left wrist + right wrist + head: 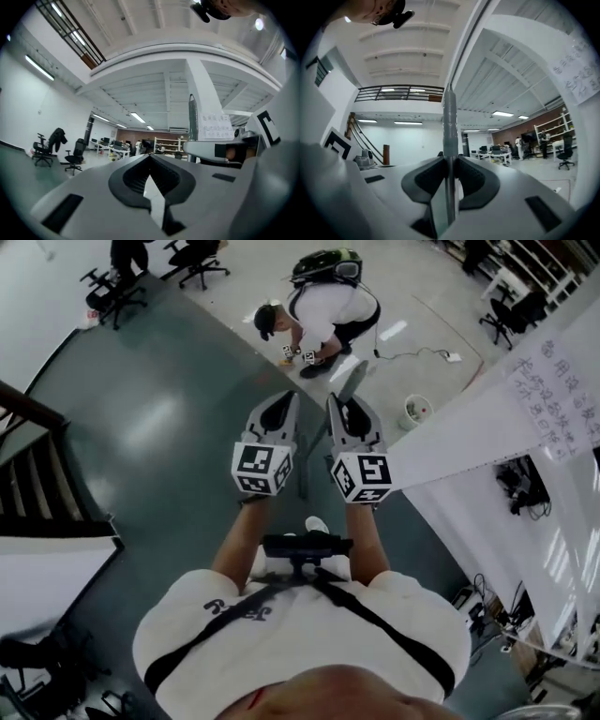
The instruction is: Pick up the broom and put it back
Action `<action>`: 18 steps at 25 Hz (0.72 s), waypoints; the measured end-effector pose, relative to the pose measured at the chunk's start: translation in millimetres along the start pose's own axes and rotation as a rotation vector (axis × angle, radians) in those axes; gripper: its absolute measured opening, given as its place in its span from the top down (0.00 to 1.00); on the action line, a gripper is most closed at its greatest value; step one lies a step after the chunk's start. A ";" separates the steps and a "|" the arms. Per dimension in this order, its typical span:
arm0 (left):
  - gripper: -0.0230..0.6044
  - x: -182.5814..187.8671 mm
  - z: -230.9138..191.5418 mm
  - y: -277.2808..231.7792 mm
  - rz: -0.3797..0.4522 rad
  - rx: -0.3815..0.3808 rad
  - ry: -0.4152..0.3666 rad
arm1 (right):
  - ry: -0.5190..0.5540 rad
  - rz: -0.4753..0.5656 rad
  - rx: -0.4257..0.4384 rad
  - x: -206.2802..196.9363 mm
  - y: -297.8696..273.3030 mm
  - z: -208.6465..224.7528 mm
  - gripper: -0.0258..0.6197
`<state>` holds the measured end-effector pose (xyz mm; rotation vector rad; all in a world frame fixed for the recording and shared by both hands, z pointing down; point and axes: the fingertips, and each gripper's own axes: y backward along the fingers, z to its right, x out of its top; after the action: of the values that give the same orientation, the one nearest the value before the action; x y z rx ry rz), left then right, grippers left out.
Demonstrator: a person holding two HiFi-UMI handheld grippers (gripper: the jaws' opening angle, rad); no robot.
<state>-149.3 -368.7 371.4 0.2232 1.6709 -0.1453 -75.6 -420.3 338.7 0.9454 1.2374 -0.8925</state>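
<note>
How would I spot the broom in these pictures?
Above the dark green floor, the right gripper has its jaws clamped on a thin grey pole: the broom handle. It is the only slim straight rod there, rising past the jaws.

Pale grey shells, black pads on left gripper (pixel 150 157) and right gripper (pixel 450 159); black-and-white square patterns on marker cubes (pixel 262 468) at their rear. Dull silver-grey broom handle (pixel 450 122) between right jaws. Dark teal floor (pixel 169 409) beneath both.

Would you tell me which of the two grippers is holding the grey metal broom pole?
The right gripper: the grey metal broom pole stands clamped between its jaws, whereas the left gripper has jaws that meet on nothing.
</note>
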 end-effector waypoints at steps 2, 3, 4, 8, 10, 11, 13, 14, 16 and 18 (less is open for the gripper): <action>0.95 5.9 -30.0 14.2 0.013 0.111 -0.001 | 0.010 -0.004 0.104 -0.5 -23.8 -22.9 0.81; 0.94 8.8 -43.6 23.0 0.020 0.168 -0.003 | 0.016 -0.005 0.153 -1.4 -33.8 -34.2 0.81; 0.94 11.8 -56.1 32.6 0.027 0.222 -0.007 | 0.021 -0.005 0.198 -2.6 -43.0 -45.2 0.81; 0.94 24.5 -102.3 91.3 0.050 0.449 -0.028 | 0.012 -0.015 0.390 -7.7 -74.9 -104.2 0.81; 0.95 32.2 -125.4 136.0 0.064 0.580 -0.031 | 0.002 -0.014 0.508 -7.4 -85.3 -149.7 0.81; 0.95 35.5 -135.7 160.4 0.071 0.647 -0.032 | -0.002 -0.013 0.569 -7.4 -88.2 -174.5 0.81; 0.95 38.8 -153.5 212.5 0.088 0.780 -0.030 | -0.009 -0.017 0.691 -10.4 -89.5 -226.6 0.81; 0.94 38.7 -161.1 239.5 0.095 0.843 -0.027 | -0.014 -0.023 0.750 -13.7 -87.8 -253.2 0.81; 0.95 37.4 -174.3 292.1 0.107 0.946 -0.020 | -0.028 -0.039 0.849 -21.4 -80.1 -304.6 0.81; 0.95 37.3 -188.5 342.8 0.115 1.020 -0.014 | -0.048 -0.057 0.922 -28.7 -70.5 -355.8 0.81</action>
<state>-256.2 9.4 367.9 1.0701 1.4346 -0.9067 -269.6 -112.6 332.1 1.5904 0.7833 -1.5715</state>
